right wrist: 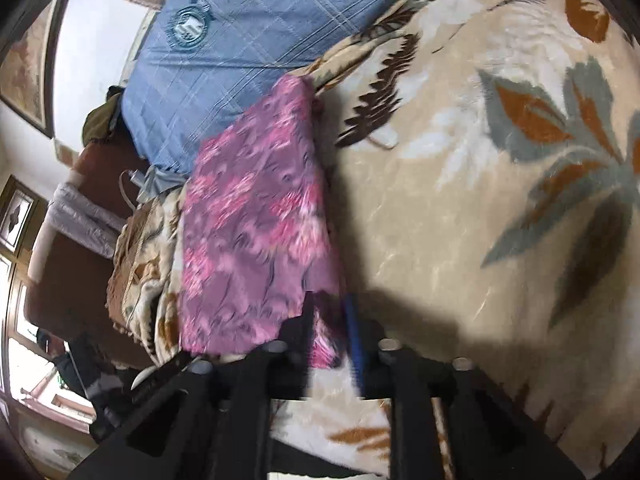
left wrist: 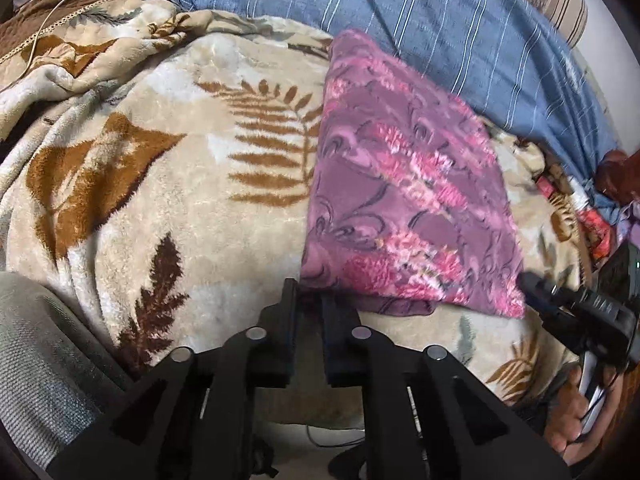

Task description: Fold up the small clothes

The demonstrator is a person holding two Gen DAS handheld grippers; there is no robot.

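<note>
From the left wrist, the purple cloth (left wrist: 404, 184) is lying folded on the blanket (left wrist: 168, 184), its near left corner reaching right down to the left claw (left wrist: 308, 300). That claw is standing narrow, almost closed, and the cloth's dark hem is sitting at its tips; whether the pads are actually pinching it I cannot tell. At the right edge the right claw (left wrist: 528, 284) is touching the cloth's near right corner, with a hand (left wrist: 580, 408) gripping its handle below. A blue striped sheet (left wrist: 440, 32) is lying beyond the cloth, and a grey sleeve (left wrist: 44, 344) is showing at lower left.

From the right wrist, the cloth (right wrist: 256, 224) is stretching away from the right claw (right wrist: 332, 320), its near corner lying between the two fingers. That claw is standing part open, and a grip on the fabric is not clear through the blur. The blanket (right wrist: 460, 220) is spreading to the right, the sheet (right wrist: 224, 40) is lying at the far end with a round emblem (right wrist: 188, 26) on it, and a framed picture (right wrist: 28, 68) is hanging on the wall at left.
</note>
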